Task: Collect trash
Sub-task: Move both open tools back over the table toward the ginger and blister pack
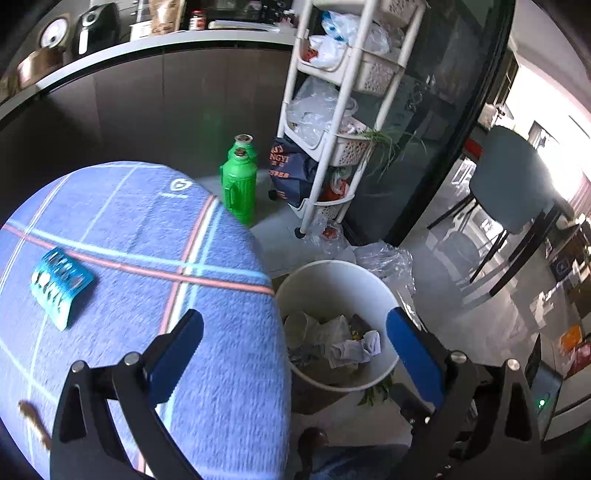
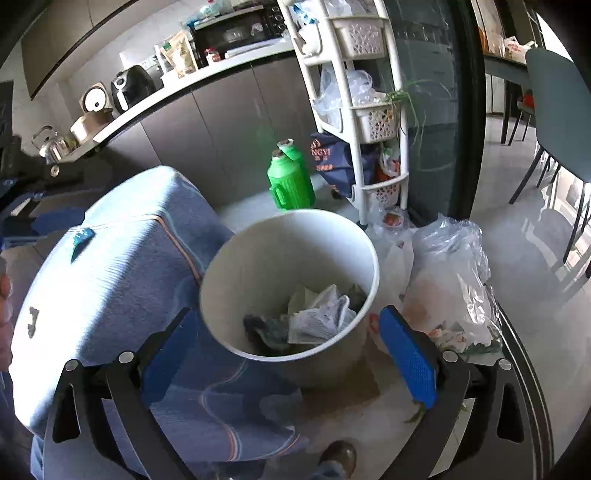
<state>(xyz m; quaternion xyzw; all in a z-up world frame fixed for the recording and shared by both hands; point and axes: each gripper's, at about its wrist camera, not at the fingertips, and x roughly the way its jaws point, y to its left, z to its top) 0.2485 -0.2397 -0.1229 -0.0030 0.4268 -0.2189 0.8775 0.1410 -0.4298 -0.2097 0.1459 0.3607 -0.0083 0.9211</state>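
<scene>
Crumpled trash (image 2: 317,317) inside upright white bin (image 2: 280,251)

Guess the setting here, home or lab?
Most likely a home kitchen: a counter with a toaster oven and air fryer, a white storage rack, and a part-filled trash bin.

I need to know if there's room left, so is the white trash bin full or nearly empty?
Mostly empty. The white trash bin stands upright, and the crumpled paper and wrappers lie only at its bottom, with bare inner wall above them.

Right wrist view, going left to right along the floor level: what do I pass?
Blue towel-covered table → white round trash bin → clear crumpled plastic bag → grey-blue chair.
</scene>
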